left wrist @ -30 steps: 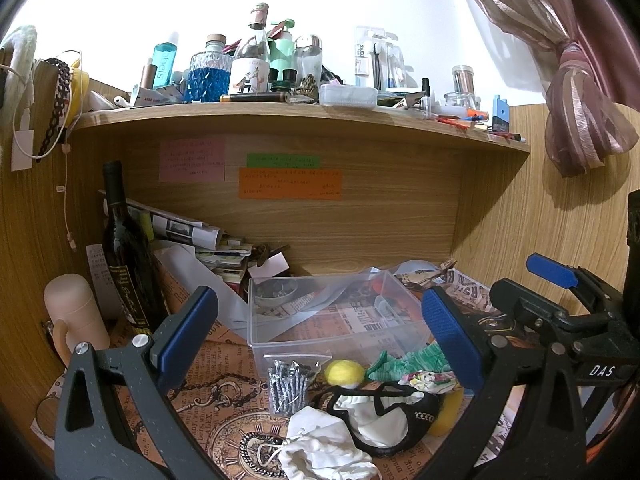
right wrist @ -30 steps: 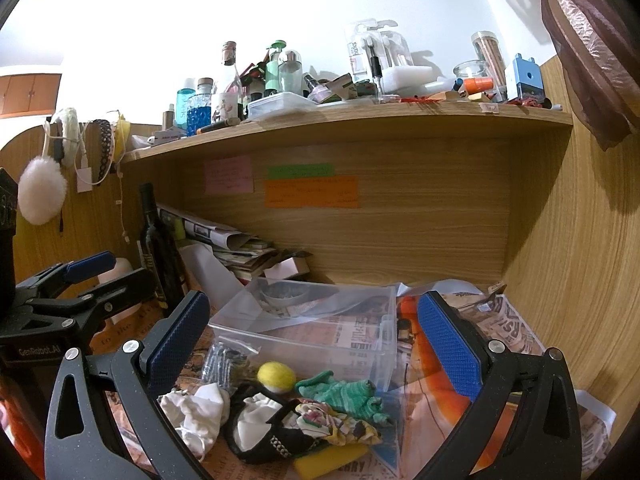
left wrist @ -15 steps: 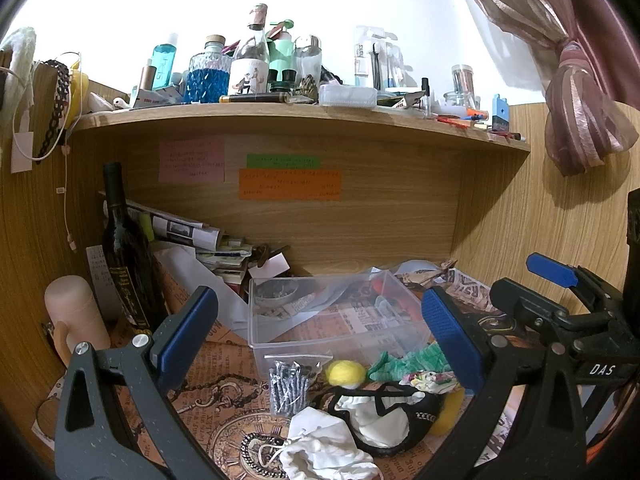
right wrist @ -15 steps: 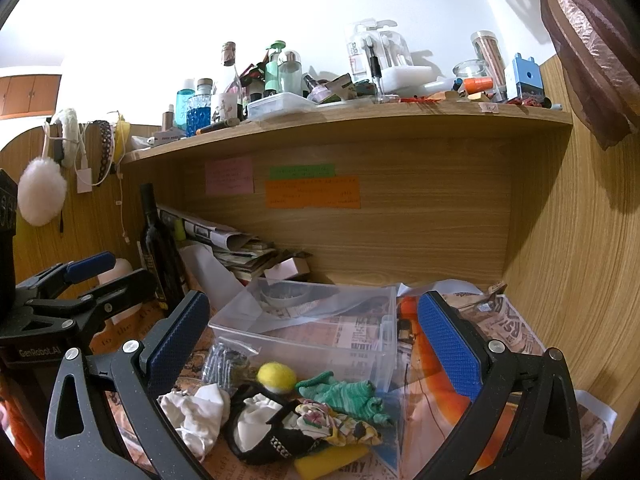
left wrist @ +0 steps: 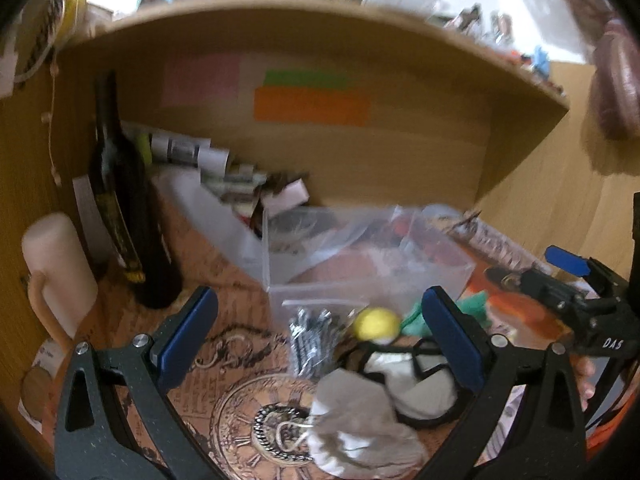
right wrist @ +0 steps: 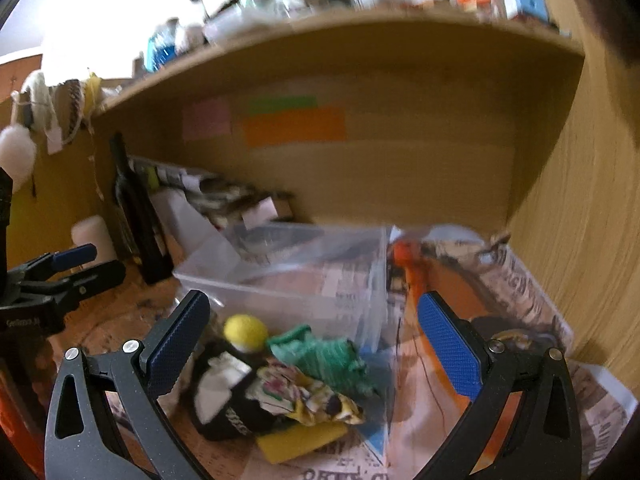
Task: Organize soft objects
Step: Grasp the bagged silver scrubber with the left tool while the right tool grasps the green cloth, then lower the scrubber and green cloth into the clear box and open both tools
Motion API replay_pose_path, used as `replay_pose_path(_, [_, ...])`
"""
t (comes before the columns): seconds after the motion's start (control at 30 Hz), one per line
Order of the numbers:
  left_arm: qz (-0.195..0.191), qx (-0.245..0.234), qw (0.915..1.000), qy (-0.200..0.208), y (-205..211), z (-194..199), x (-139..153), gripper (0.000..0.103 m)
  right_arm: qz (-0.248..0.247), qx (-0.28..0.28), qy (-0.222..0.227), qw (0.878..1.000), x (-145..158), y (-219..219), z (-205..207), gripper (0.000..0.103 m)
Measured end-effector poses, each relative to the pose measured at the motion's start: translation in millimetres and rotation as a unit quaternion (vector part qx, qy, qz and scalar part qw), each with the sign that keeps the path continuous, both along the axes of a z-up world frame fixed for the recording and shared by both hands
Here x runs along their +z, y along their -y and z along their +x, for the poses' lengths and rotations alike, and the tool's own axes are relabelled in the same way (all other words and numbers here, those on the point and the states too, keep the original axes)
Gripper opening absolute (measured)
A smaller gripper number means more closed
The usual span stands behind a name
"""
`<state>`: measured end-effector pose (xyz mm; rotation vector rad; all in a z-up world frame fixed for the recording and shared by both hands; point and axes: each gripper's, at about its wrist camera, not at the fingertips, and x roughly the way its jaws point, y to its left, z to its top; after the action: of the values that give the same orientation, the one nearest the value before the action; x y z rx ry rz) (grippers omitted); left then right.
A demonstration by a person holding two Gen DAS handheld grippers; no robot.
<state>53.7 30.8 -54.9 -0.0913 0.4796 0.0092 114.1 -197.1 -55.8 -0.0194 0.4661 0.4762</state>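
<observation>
Left wrist view shows a wooden shelf (left wrist: 320, 16) spanning the alcove above the tabletop (left wrist: 224, 296), which is covered in printed paper. A clear plastic bin (left wrist: 360, 264) stands at mid-tabletop, with a dark bottle (left wrist: 124, 216) upright to its left. In front of the bin lies the pile of soft things: a white drawstring pouch (left wrist: 360, 428) nearest the camera, a black-and-white cloth piece (left wrist: 416, 376) touching it behind, a green knitted item (right wrist: 324, 356) just beside the bin's front wall, a flowered fabric scrap (right wrist: 304, 392) over the black cloth, a yellow sponge (right wrist: 300, 436) under them, and a small yellow pom-pom ball (left wrist: 377, 323) against the bin. A bag of screws (left wrist: 310, 340) lies left of the ball. The left tongs (left wrist: 320, 340) hang spread wide above the pouch, gripping nothing. The right tongs (right wrist: 312, 340) are likewise spread wide over the pile, holding nothing. Both views are motion-blurred.
</observation>
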Motion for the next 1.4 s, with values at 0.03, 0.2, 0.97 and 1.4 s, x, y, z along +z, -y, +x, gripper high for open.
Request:
replay_pose_path(0.03, [0.001, 0.002, 1.0, -0.008, -2.4, 4.2, -4.7, 0.103, -0.001, 0.0, -0.009, 1.0, -4.6, 1.3, 4.5, 0.103])
replay_pose_path(0.2, [0.001, 0.008, 0.999, -0.045, -12.6, 25.3, -27.8, 0.103, -0.001, 0.007, -0.067, 0.998, -25.6, 8.2, 29.1, 0.089])
replay_pose_path(0.97, [-0.046, -0.054, 0.9827, -0.171, -9.5, 82.7, -88.9, 0.036, 0.008, 0.063, -0.179, 0.982, -66.4, -1.2, 67.9, 0.022])
replay_pose_path(1.4, [-0.041, -0.048, 0.9917, -0.112, -14.8, 57.0, -47.7, 0.031, 0.012, 0.056, -0.08, 0.995, -18.0, 3.6, 40.6, 0.017])
